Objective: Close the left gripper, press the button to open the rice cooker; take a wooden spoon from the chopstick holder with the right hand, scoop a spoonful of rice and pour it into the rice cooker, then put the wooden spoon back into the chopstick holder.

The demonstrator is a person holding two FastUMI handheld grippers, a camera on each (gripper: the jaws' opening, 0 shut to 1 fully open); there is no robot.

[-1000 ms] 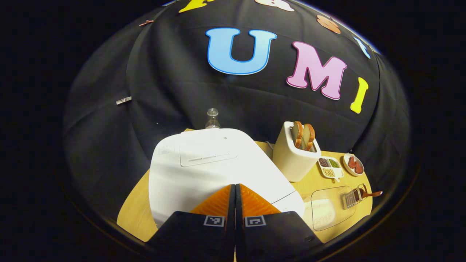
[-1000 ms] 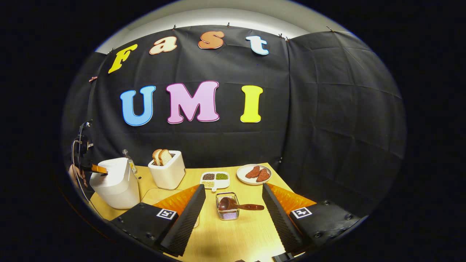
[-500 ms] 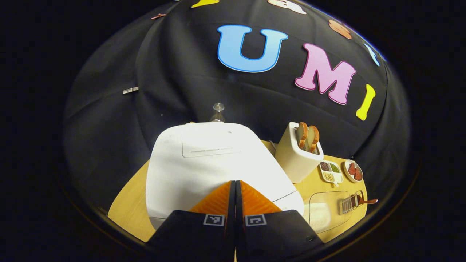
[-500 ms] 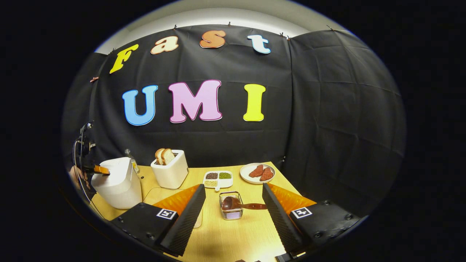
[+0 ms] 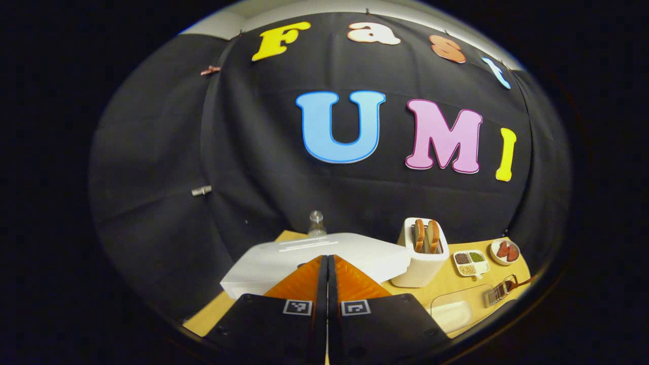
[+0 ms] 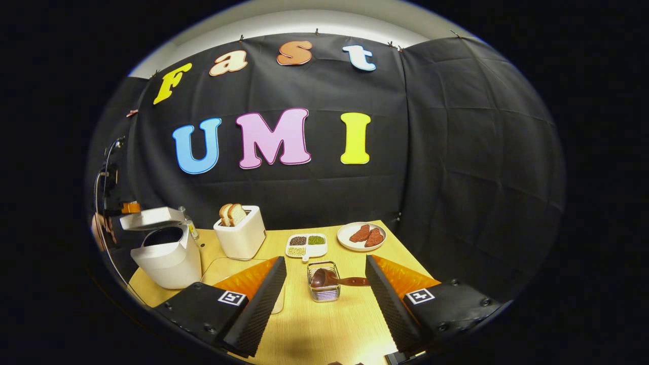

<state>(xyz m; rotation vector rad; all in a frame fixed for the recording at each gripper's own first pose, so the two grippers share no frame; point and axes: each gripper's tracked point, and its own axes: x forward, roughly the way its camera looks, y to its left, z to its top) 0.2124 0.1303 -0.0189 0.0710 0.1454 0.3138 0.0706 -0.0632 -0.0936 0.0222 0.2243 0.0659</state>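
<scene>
The white rice cooker [image 6: 170, 258] stands at the table's left end with its lid [image 6: 149, 218] lifted, so the dark inner pot shows. My left gripper [image 5: 327, 259] is shut with nothing between its fingers, and its tips are at the raised lid [image 5: 314, 256]. From the right gripper view, the left gripper [image 6: 130, 207] sits at the lid's front edge, held by a hand [image 6: 100, 229]. A wooden spoon [image 6: 334, 279] lies across the wire chopstick holder [image 6: 323, 290]. My right gripper [image 6: 325, 260] stands open just before the holder. A clear container of rice [image 5: 454, 310] sits beside the cooker.
A white toaster [image 6: 242, 232] with bread slices stands behind the rice container. A divided dish [image 6: 305, 245] of beans and a plate [image 6: 361, 235] with red pieces sit at the back. A clear bottle [image 6: 188, 226] stands behind the cooker. The black cloth wall closes the far side.
The rice cooker's lid has sprung up from shut to open. My left gripper has tilted up with it. The right gripper has edged a little toward the holder.
</scene>
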